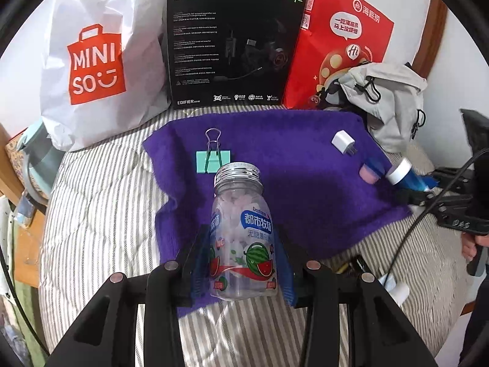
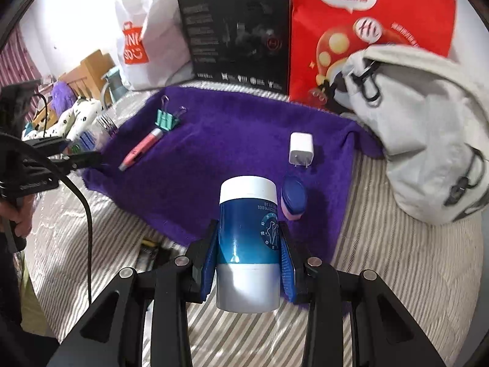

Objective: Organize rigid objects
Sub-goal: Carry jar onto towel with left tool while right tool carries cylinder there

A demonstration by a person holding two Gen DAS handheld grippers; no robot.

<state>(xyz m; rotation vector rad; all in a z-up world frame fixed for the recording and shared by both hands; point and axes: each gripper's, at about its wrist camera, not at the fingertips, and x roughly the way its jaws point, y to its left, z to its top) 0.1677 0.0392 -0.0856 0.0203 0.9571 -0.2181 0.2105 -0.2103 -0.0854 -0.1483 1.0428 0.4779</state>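
Between blue pads, clear watermelon-labelled candy bottle [image 1: 243,238], silver cap.

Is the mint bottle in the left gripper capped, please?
Capped: the mint bottle wears its silver screw lid.

A white Miniso shopping bag [image 1: 101,58], a black Edifier headset box [image 1: 232,46] and a red paper bag [image 1: 339,39] are stood in a row behind the purple towel. A grey backpack [image 1: 388,98] is slumped against the red bag, on the striped bedding [image 1: 104,202].
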